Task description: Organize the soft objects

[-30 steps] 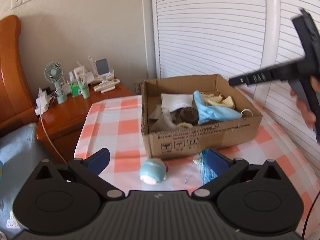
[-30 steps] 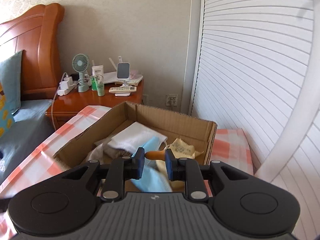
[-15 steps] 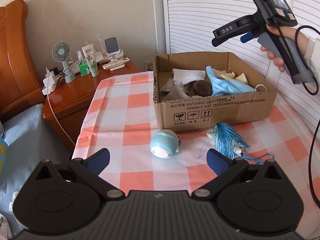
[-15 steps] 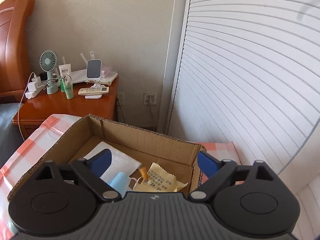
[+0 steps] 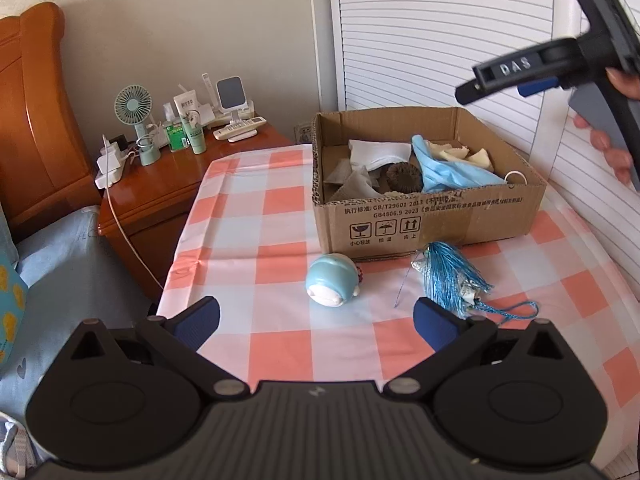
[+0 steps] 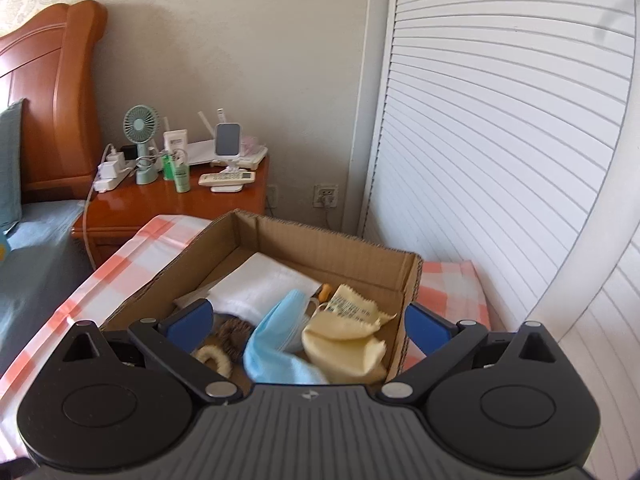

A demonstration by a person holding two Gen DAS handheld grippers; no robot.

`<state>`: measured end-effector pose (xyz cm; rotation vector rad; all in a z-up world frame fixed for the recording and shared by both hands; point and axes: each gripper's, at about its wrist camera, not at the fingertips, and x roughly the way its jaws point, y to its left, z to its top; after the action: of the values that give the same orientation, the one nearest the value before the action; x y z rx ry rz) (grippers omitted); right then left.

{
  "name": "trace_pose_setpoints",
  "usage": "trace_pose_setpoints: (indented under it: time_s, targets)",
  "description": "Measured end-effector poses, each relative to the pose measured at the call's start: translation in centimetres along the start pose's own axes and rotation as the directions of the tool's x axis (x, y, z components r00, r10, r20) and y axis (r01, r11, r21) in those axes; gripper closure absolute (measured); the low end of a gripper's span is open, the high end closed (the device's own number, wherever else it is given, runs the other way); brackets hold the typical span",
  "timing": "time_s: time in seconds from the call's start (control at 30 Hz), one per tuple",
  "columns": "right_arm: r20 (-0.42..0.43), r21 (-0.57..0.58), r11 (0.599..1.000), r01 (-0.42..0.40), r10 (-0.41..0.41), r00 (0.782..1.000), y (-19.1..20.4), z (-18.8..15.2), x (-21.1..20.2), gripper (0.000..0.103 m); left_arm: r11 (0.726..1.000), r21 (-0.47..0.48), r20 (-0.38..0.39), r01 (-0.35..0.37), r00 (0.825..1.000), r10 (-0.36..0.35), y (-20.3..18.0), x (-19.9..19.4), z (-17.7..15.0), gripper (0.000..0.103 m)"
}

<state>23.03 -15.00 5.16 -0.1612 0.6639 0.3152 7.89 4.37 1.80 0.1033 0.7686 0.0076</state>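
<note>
- Right gripper (image 6: 306,320) hovers over the cardboard box (image 6: 336,246) with its jaws spread wide and nothing between them; they have just been opening, which fits a release into the box.
- Below it in the box lie a white cloth (image 6: 264,284), a blue face mask (image 6: 276,340), a pale yellow cloth (image 6: 344,340), a dark brown scrunchie (image 6: 232,336) and a small orange piece (image 6: 325,290) at the mask's far edge, loosely heaped, as dropped soft things settle.
- Left gripper (image 5: 316,320) is also wide apart and empty, angled down at the checked surface (image 5: 280,200), probably lined up for the next pick.
- Two things are not yet in the box: a round pale-blue plush toy (image 5: 332,280) and a blue tassel (image 5: 452,280) with a trailing cord, both on the surface just in front of the box's near wall.
- In the left wrist view the right gripper is held high beside the box by a hand (image 5: 612,140), clear of the rim, so the way to the toy and the tassel is free.
- Judging by this, most of the sorting is done; the plush toy sits between the left jaws' line of sight and looks the easier grab, while the tassel's loose strands may slip or snag.
</note>
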Motion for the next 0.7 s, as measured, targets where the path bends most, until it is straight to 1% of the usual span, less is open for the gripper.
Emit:
trace_pose_setpoints:
  time_s: [0.13, 0.27, 0.33, 0.43, 0.57, 0.63, 0.7]
  targets:
    - [-0.002, 0.006, 0.999, -0.031, 0.031, 1.000, 1.3, -2.0, -2.0, 0.000, 1.000, -0.008, 0.010, -0.014, 1.000, 0.014, 0.4, -1.1, -0.2, 0.001]
    - [-0.010, 0.029, 0.998, -0.058, 0.059, 0.998, 2.5, -4.7, -3.8, 0.000, 0.999, -0.025, 0.009, -0.032, 0.999, 0.032, 1.0, -1.5, -0.7, 0.001]
    - [-0.018, 0.043, 0.998, -0.053, 0.054, 0.998, 3.0, -6.3, -4.2, 0.000, 0.999, -0.037, 0.006, -0.029, 1.000, 0.029, 1.3, -1.6, -0.9, 0.001]
    - [-0.045, 0.099, 0.995, -0.032, 0.037, 0.998, 3.7, -9.4, -4.0, 0.000, 0.998, -0.053, 0.001, -0.029, 1.000, 0.029, 1.8, -1.4, -1.2, 0.001]
    - [-0.121, 0.172, 0.985, -0.020, 0.041, 0.992, 4.6, -13.6, -2.6, 0.000, 0.997, -0.071, -0.023, -0.030, 0.999, 0.029, 2.4, -0.3, -1.6, 0.001]
    - [-0.158, 0.172, 0.985, -0.010, 0.038, 0.987, 5.2, -15.0, -1.8, 0.000, 0.997, -0.076, -0.037, -0.033, 0.999, 0.031, 2.7, 0.2, -1.9, 0.001]
    - [-0.179, 0.202, 0.979, -0.001, 0.039, 0.983, 5.4, -15.8, -1.2, 0.000, 0.996, -0.081, -0.050, -0.032, 0.998, 0.029, 2.9, 0.8, -2.1, 0.001]
